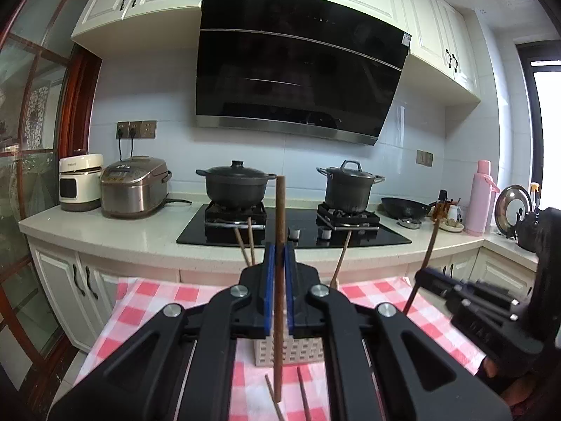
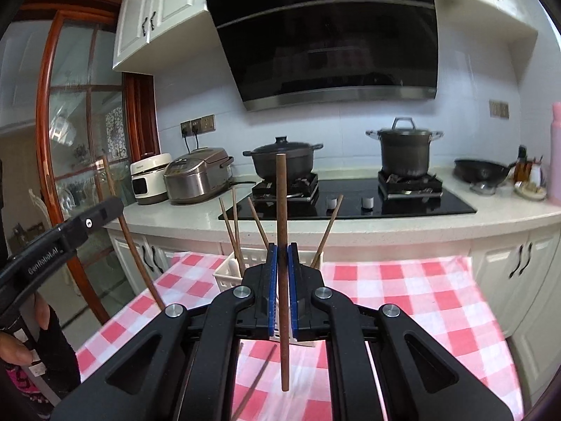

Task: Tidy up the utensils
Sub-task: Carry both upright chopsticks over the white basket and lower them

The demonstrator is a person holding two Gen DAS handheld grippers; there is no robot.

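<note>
Each gripper carries one brown chopstick, upright, clear of the cloth.

Left gripper: blue pads clenched on a chopstick at centre frame. Stick runs from just below the pot line down past the holder front; its lower tip hangs above the cloth, not touching.

Right gripper: pads clamped on its own chopstick, also near vertical at centre frame, lower tip free above the cloth. In the left view it shows at right edge, blurred, with its stick leaning.

Holder: white slotted basket on the checked cloth, just behind the fingers in both views. Several chopsticks already stand in it, fanned out left and right. What looks like a pale utensil end sits in its left part; cannot tell what.

Two more sticks lie loose on the cloth at lower centre of the left view, in front of the holder.

Step in hand, by my reading: carry phase, both sticks lifted and headed for the holder. Task partly done; loose sticks remain.

Next move calls for: bring each lower tip over the holder's open top, keep the stick upright, lower past the standing ones, then let go. Watch for clashing with the fanned sticks, and for the two grippers crowding one opening; going one at a time looks safer.

Stove, pots, cookers on the counter behind: not involved.
</note>
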